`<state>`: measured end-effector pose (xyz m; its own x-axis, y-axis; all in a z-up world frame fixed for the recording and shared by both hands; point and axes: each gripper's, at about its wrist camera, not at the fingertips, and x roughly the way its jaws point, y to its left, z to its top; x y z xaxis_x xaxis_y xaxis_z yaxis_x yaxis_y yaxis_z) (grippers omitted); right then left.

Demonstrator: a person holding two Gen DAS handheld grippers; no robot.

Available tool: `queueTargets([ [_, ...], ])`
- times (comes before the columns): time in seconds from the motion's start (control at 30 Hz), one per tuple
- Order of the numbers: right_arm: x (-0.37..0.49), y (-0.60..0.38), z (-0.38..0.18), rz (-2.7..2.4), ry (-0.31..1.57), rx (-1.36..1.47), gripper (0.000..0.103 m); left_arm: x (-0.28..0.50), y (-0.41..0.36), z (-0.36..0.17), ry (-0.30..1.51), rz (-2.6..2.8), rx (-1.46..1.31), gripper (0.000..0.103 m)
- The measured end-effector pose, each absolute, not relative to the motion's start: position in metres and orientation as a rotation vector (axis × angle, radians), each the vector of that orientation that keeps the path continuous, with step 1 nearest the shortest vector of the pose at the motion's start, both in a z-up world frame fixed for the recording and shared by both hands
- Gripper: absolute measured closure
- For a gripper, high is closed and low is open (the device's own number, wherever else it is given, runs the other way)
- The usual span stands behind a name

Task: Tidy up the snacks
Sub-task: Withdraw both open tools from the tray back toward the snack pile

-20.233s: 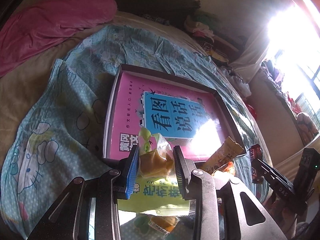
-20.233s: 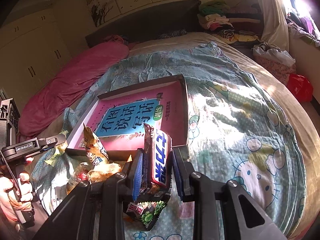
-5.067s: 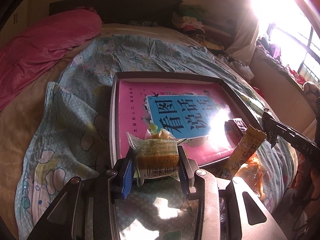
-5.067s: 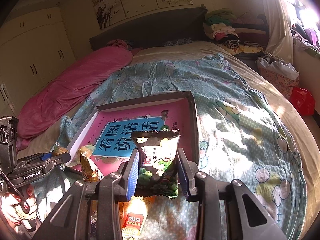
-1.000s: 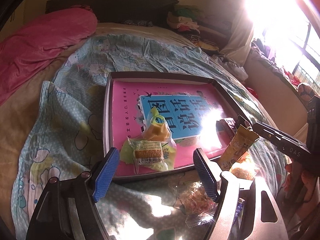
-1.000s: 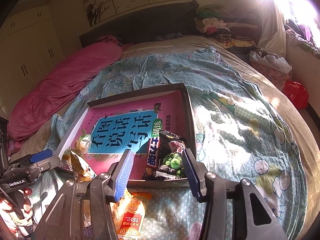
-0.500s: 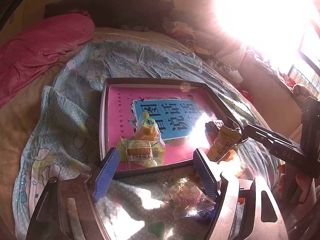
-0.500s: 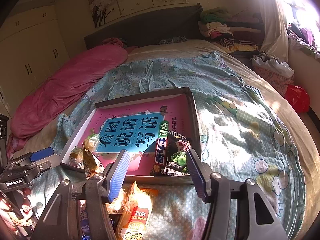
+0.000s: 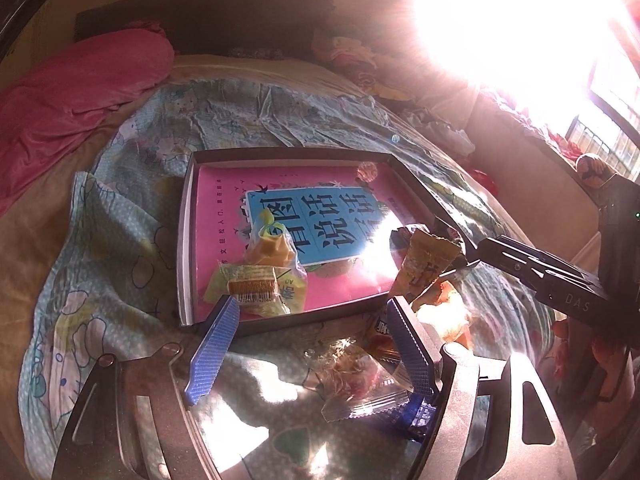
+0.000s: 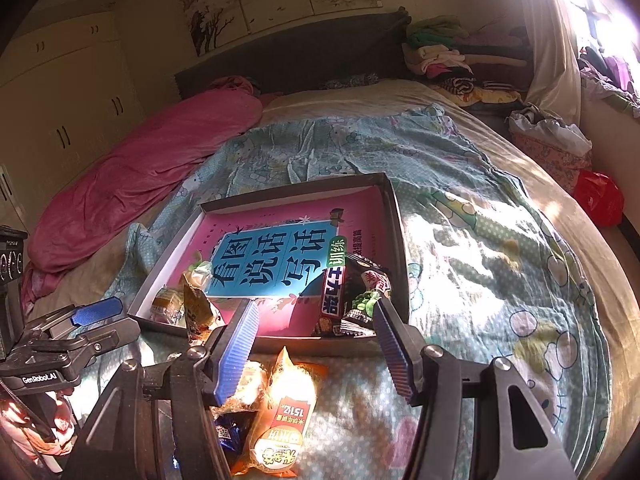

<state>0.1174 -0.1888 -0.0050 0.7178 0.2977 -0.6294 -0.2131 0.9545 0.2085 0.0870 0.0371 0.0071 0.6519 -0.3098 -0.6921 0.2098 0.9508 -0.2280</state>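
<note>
A dark-rimmed tray (image 9: 185, 240) with a pink and blue book in it lies on the bedspread. In its near left corner sit a yellow-green packet (image 9: 256, 289) and a clear bag of orange snack (image 9: 273, 245). My left gripper (image 9: 312, 322) is open just in front of the tray, over a clear-wrapped snack (image 9: 352, 372) on the bed. A yellow packet (image 9: 426, 266) stands at the tray's near right corner. My right gripper (image 10: 316, 338) is open before the tray (image 10: 397, 236), behind a dark chocolate bar (image 10: 334, 292) and a dark pea packet (image 10: 366, 296) lying inside. An orange packet (image 10: 284, 420) lies under it.
A pink quilt (image 10: 132, 184) lies along the bed's left side. Piled clothes (image 10: 440, 52) sit by the headboard, and a red bag (image 10: 600, 196) is on the floor at the right. Strong window glare washes out the upper right of the left wrist view. Loose snacks lie between the two grippers.
The right gripper's jaws have spread wider and drawn back a little from the dark packets, which stay in the tray. The left gripper has backed slightly away from the tray, still open.
</note>
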Motion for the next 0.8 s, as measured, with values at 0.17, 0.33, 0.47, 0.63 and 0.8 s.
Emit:
queueTargets([
  [0.17, 0.113, -0.189, -0.006, 0.284, 0.727, 0.124, 0.043, 0.083, 0.031, 0.007, 0.811, -0.311, -0.120, 0.026],
  [0.33, 0.105, -0.189, -0.007, 0.278, 0.736, 0.114, 0.043, 0.078, 0.024, 0.010, 0.807, -0.338, -0.122, 0.026],
  [0.47, 0.099, -0.190, -0.007, 0.278, 0.743, 0.111, 0.043, 0.075, 0.019, 0.012, 0.804, -0.358, -0.120, 0.026],
  [0.63, 0.092, -0.189, -0.007, 0.279, 0.749, 0.105, 0.043, 0.072, 0.012, 0.012, 0.809, -0.375, -0.109, 0.026],
  [0.8, 0.088, -0.188, -0.008, 0.284, 0.757, 0.105, 0.043, 0.069, 0.008, 0.013, 0.807, -0.385, -0.102, 0.026],
])
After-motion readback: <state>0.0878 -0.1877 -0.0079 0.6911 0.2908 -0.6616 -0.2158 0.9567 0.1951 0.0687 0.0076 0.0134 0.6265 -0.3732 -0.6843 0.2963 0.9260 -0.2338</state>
